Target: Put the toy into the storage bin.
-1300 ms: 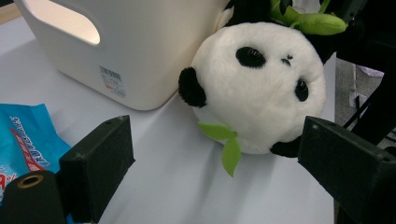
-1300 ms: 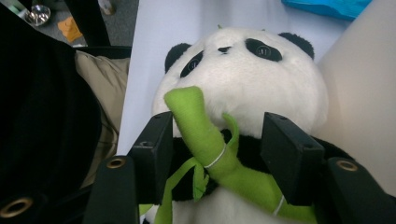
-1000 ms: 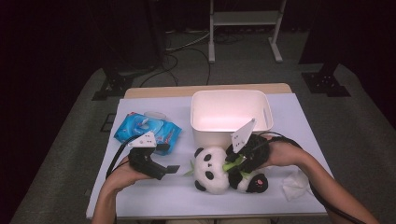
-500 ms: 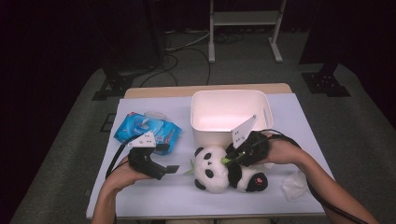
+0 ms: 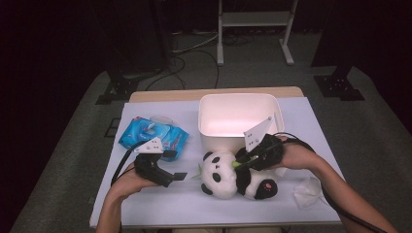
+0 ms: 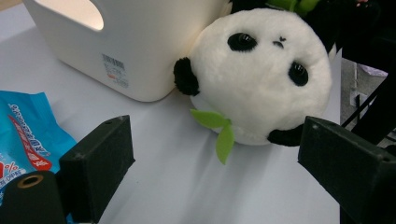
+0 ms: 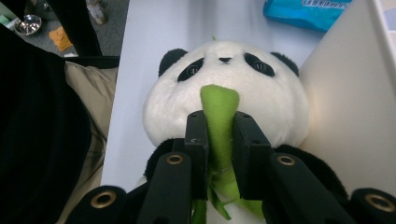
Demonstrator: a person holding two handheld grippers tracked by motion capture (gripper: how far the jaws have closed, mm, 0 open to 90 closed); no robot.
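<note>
right gripper (image 7: 219, 135): jaws just closed, pinched panda's (image 7: 224, 88) green stalk (image 7: 218, 109)
left gripper (image 6: 210, 172): jaws spread, empty, near panda

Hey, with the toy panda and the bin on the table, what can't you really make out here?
- Toy panda: its body in the high view, covered by the right gripper and hand.
- Blue packet: cut off by the left gripper view's edge; print too small.
- White bin: label too small in the left gripper view.
</note>
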